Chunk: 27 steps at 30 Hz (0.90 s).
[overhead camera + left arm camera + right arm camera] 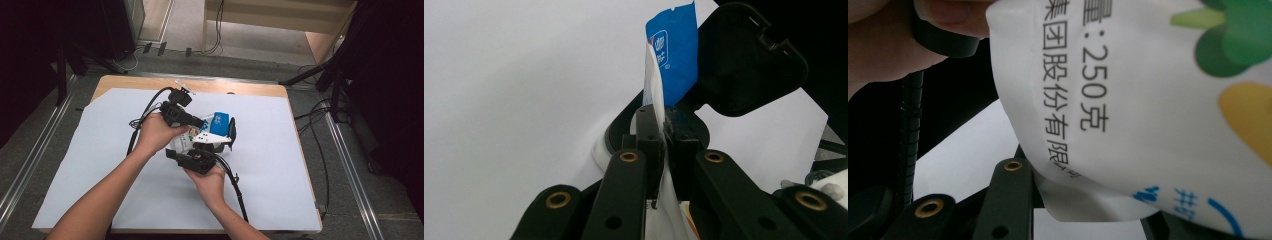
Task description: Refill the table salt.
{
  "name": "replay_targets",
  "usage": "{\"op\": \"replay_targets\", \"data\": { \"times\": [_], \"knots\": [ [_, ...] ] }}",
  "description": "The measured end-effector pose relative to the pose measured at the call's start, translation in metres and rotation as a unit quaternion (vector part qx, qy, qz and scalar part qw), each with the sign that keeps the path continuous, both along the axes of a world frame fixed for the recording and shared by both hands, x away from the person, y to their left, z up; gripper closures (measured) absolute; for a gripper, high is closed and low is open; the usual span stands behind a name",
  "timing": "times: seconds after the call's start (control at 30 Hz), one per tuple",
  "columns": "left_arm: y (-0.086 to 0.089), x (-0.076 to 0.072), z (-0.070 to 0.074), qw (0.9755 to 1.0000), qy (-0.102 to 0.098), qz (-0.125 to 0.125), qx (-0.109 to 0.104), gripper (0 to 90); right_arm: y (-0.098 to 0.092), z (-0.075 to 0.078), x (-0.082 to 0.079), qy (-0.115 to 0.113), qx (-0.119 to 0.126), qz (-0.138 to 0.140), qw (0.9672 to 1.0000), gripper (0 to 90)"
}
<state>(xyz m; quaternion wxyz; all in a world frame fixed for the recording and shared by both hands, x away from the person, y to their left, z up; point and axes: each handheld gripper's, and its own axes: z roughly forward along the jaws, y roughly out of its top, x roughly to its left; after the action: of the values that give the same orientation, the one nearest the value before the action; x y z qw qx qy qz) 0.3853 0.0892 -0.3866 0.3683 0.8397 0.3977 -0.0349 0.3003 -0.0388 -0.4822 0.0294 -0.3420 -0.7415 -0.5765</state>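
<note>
Held above the middle of the white sheet (280, 165) on the table (150, 81), a white printed pouch (186, 140) with a blue top (220, 123), caught between the two grippers. Left gripper (197, 121) came in from nine o'clock of the pouch, in the left hand (156, 132), jaws pinched flat on the pouch's thin upper edge; in the left gripper view (664, 145), white film squeezed between the two black pads, the blue top (674, 55) standing up at twelve o'clock beyond them. Just beyond the blue top, at two o'clock in that view, a black rounded lid-like part (749, 60), kind unclear. Right gripper (200, 152) came up from six o'clock, in the right hand (210, 185), cable (237, 192) trailing back toward five o'clock. Seen from the right gripper view, the pouch (1148, 100) bulged close before the lens, black print and green and yellow marks on it, its lower fold sitting between the jaws; left jaw arm (1008, 200) just beside the film. Partly closed, those jaws; whether the pads actually pressed on the pouch, could not tell. Left hand (878, 45) near, at ten o'clock there.
</note>
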Motion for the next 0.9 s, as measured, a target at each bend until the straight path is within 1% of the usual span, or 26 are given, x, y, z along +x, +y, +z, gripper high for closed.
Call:
{"op": "replay_targets", "data": {
  "times": [0.17, 0.47, 0.5, 0.53, 0.9],
  "knots": [
    [0.0002, 0.0004, 0.0006, 1.0, 0.0, 0.002, 0.0, 87.9, -0.0007, -0.0011, 0.0011, 0.007, 0.003, 0.001, 1.0, 70.1],
    [0.0009, 0.001, 0.0013, 1.0, 0.0, 0.002, 0.003, 87.9, 0.0003, -0.0006, 0.0002, 0.006, 0.008, 0.003, 0.9999, 70.9],
    [0.0, 0.0007, 0.0019, 0.9999, -0.002, 0.003, 0.01, 87.9, 0.0002, -0.0006, 0.0004, 0.006, 0.007, 0.004, 0.9999, 71.0],
    [-0.0003, 0.0006, 0.0021, 0.9999, -0.003, 0.002, 0.011, 87.9, 0.0003, -0.0007, 0.0004, 0.006, 0.008, 0.004, 0.9999, 71.1],
    [-0.0013, -0.0002, 0.0034, 0.9999, -0.003, 0.003, 0.013, 88.0, 0.0008, -0.0009, 0.0009, 0.014, 0.01, 0.007, 0.9998, 71.2]
  ]
}}
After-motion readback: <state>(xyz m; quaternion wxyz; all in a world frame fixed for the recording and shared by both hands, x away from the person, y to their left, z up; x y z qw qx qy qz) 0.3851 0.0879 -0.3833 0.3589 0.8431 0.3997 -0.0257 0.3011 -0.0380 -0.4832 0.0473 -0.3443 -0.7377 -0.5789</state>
